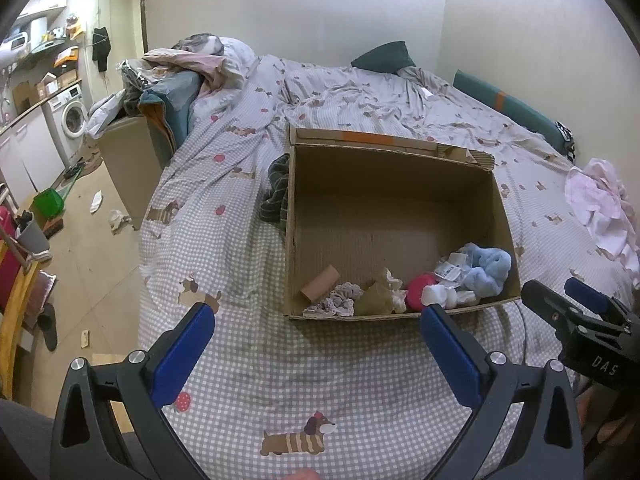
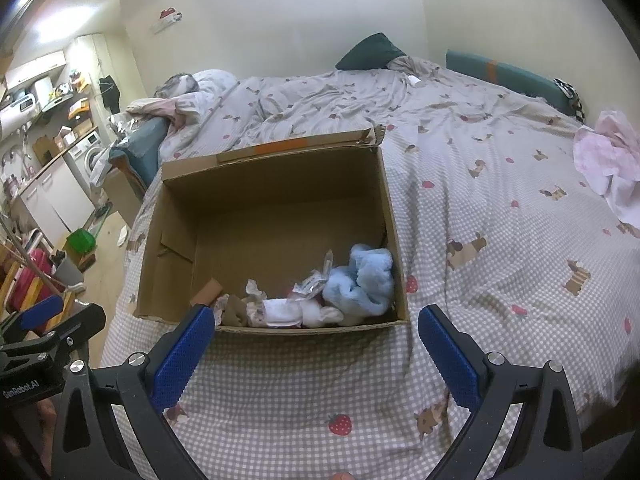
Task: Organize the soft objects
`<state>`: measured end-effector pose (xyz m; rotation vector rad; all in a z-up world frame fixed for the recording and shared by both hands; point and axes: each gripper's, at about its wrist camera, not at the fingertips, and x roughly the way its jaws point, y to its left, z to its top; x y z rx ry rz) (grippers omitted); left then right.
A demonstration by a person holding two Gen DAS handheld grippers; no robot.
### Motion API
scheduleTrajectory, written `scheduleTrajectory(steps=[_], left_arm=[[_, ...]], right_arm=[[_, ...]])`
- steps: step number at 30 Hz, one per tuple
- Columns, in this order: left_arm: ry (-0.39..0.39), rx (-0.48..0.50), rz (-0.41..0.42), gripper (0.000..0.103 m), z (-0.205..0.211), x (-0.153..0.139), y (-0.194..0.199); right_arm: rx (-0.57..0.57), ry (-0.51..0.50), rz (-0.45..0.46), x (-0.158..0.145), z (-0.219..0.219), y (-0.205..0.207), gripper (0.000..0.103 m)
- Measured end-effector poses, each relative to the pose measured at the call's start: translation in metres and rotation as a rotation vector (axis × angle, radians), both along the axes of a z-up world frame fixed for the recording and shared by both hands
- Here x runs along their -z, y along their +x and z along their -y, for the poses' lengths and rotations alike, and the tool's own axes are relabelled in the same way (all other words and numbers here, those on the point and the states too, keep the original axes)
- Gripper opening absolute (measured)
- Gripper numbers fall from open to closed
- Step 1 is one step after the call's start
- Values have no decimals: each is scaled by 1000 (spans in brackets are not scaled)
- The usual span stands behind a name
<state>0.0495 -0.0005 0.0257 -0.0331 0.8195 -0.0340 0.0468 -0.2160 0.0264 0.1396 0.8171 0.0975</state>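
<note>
**Both grippers empty before the box**

Above the checked grey bedspread point(image 1: 320, 380), the left gripper point(image 1: 316, 328) and right gripper point(image 2: 316, 328) hang spread wide, holding nothing. Beyond, the open brown cardboard box point(image 2: 180, 216) lies long side across, with a fluffy light-blue soft toy point(image 2: 364, 280) in its near right corner.

Bedroom opening onto a cluttered utility corner

A wide bed point(image 1: 400, 96) under a grey checked cover printed with dogs and strawberries fills the room, set against plain pale walls point(image 1: 320, 8), with a dark green pillow point(image 1: 384, 58) at its far edge. Left of it, a beige floor point(image 1: 92, 248) (littered with crumpled scraps) runs to a washing machine point(image 1: 72, 118), white cabinets point(image 1: 28, 152) and crowded shelves point(image 1: 44, 46). Light glares from above.
</note>
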Motion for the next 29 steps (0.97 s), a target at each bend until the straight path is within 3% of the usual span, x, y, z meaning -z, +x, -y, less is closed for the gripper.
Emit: scheduleTrajectory(steps=[29], left_arm=[[-8,-3,-15,103,-2,3,2]], right_arm=[[-12,-9,-1,0,-1,1,103]])
